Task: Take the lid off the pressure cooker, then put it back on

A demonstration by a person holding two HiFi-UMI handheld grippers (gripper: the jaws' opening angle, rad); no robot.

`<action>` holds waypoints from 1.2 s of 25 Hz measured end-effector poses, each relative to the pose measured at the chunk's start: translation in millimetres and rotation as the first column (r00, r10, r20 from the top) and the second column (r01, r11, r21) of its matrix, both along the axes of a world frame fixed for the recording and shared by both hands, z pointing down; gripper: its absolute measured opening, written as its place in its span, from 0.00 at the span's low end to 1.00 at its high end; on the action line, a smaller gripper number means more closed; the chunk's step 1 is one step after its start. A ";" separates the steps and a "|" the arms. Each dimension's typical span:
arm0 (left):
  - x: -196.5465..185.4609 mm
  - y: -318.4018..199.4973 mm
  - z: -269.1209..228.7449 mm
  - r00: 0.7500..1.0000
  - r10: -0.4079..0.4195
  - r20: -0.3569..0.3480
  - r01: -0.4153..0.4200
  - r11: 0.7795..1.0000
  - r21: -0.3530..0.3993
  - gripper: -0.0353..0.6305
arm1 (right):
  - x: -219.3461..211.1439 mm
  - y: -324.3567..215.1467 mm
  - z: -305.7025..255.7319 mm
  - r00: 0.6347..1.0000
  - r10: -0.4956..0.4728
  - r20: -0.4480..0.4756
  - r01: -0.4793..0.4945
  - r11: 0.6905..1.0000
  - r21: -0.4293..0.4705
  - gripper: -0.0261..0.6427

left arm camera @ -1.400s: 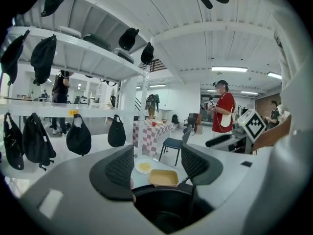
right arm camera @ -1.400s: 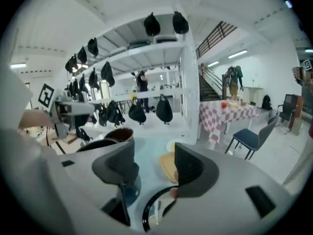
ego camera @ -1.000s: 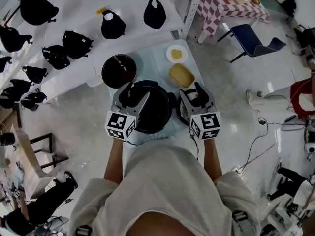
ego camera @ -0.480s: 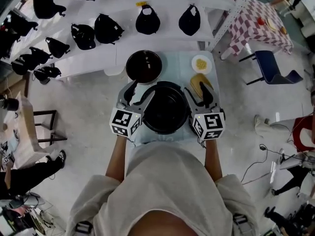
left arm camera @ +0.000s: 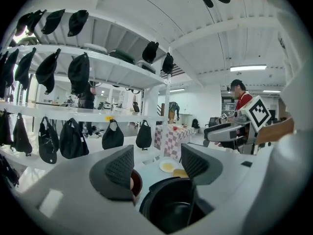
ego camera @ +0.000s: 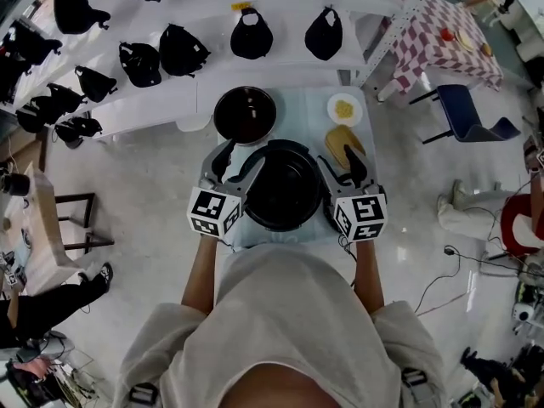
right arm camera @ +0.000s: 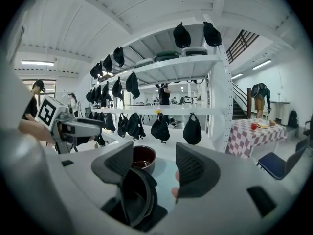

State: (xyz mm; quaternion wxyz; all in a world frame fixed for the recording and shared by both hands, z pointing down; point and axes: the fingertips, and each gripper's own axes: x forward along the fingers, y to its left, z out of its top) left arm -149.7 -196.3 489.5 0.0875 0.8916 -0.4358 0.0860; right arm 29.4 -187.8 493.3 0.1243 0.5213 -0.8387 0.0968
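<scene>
The black pressure cooker (ego camera: pixel 285 187) stands in the middle of a small table with a pale blue cloth (ego camera: pixel 297 109). Its top is a dark glossy round, and I cannot tell the lid from the body. My left gripper (ego camera: pixel 238 158) is open at the cooker's left far rim, empty. My right gripper (ego camera: pixel 342 161) is open at its right side, also empty. In the left gripper view the cooker (left arm camera: pixel 171 209) lies low between the open jaws of the left gripper (left arm camera: pixel 156 165). In the right gripper view the cooker (right arm camera: pixel 137 195) sits by the left jaw of the right gripper (right arm camera: pixel 154 163).
A dark brown bowl (ego camera: pixel 245 115) stands behind the cooker, with a white plate of yellow food (ego camera: pixel 344 109) and a yellow block (ego camera: pixel 342 143) at the back right. White shelves with black caps and bags (ego camera: pixel 178 49) run behind the table. A checked table (ego camera: pixel 446 45) and blue chair (ego camera: pixel 472 117) stand to the right.
The head view has swung, so the table now sits higher and more centred. Both grippers stay open on either side of the cooker, hardly moving over the last half second.
</scene>
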 end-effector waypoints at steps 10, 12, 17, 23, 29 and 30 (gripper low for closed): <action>46.8 8.6 6.1 0.994 0.108 -0.013 -0.108 0.994 -0.020 0.49 | 87.1 71.3 90.4 0.990 0.093 -0.110 -0.120 0.952 -0.281 0.45; 57.6 9.7 8.7 0.991 0.135 -0.015 -0.136 0.990 -0.025 0.49 | 96.9 82.5 98.4 0.986 0.116 -0.116 -0.147 0.941 -0.305 0.45; 83.6 12.4 13.2 0.982 0.187 -0.021 -0.188 0.982 -0.033 0.49 | 112.1 97.4 113.3 0.982 0.146 -0.117 -0.178 0.922 -0.345 0.46; 101.8 15.3 11.3 0.975 0.220 -0.020 -0.221 0.975 -0.035 0.49 | 134.4 102.5 170.0 0.977 0.148 -0.154 -0.204 0.859 -0.469 0.46; 98.8 17.0 12.3 0.978 0.208 -0.009 -0.208 0.977 -0.040 0.49 | 149.7 110.3 250.7 0.980 0.082 -0.183 -0.182 0.745 -0.642 0.47; 97.1 16.6 12.1 0.979 0.204 -0.006 -0.205 0.978 -0.040 0.49 | 152.4 110.3 260.2 0.979 0.078 -0.189 -0.186 0.727 -0.661 0.47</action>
